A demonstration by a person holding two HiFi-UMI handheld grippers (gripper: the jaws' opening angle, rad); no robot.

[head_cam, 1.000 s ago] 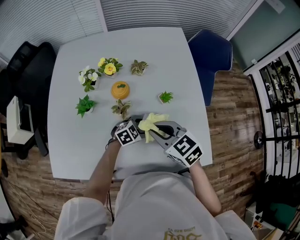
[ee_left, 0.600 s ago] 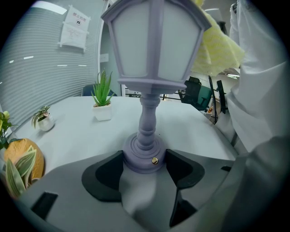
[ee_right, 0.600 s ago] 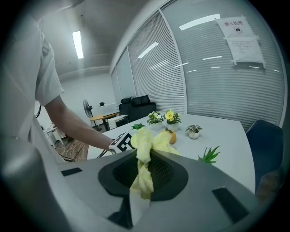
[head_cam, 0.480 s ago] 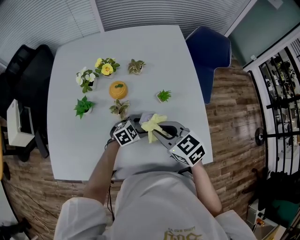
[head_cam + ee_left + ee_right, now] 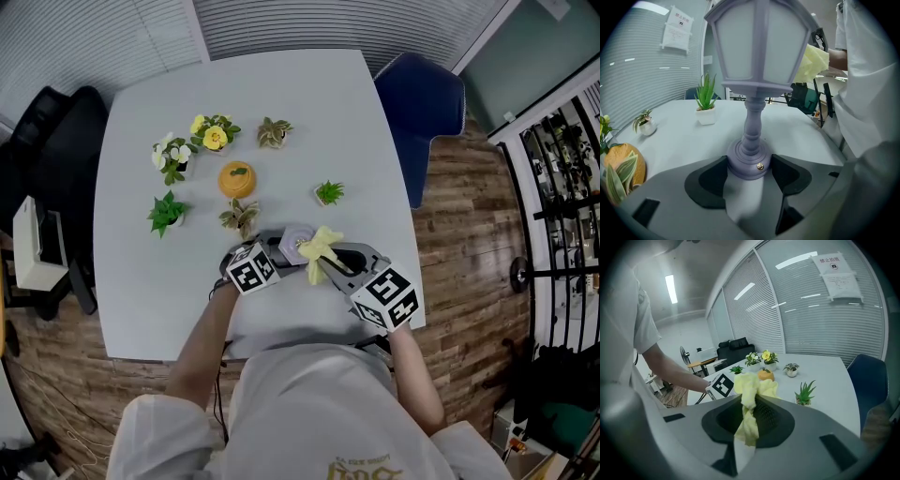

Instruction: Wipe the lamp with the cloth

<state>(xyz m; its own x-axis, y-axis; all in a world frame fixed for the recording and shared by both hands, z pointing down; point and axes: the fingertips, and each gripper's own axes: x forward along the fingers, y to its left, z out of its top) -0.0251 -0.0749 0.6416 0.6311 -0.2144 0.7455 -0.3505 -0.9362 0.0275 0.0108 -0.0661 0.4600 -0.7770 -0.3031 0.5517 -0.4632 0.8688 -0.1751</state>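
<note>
In the head view, the grey table [image 5: 141, 281] holds small pots at its middle. Two flower pots [image 5: 214, 136] carry yellow and white blooms, and four leafy pots [image 5: 328, 194] carry green sprigs, all set loosely round an orange ornament [image 5: 239, 178]. The lavender lamp [image 5: 298, 246] stands upright close to the table's near edge. The left gripper [image 5: 279, 247] is at its foot, and the right gripper [image 5: 330, 266] holds the yellow cloth [image 5: 322, 246] against its right side. Bare tabletop lies to the left and along the far side, and a blue chair [image 5: 419, 108] stands off the right edge. In the left gripper view, the jaws press on both sides of the lamp's round base, and the cloth touches the shade's right panel. In the right gripper view, the jaws pinch the cloth, which bunches out past their tips.
</note>
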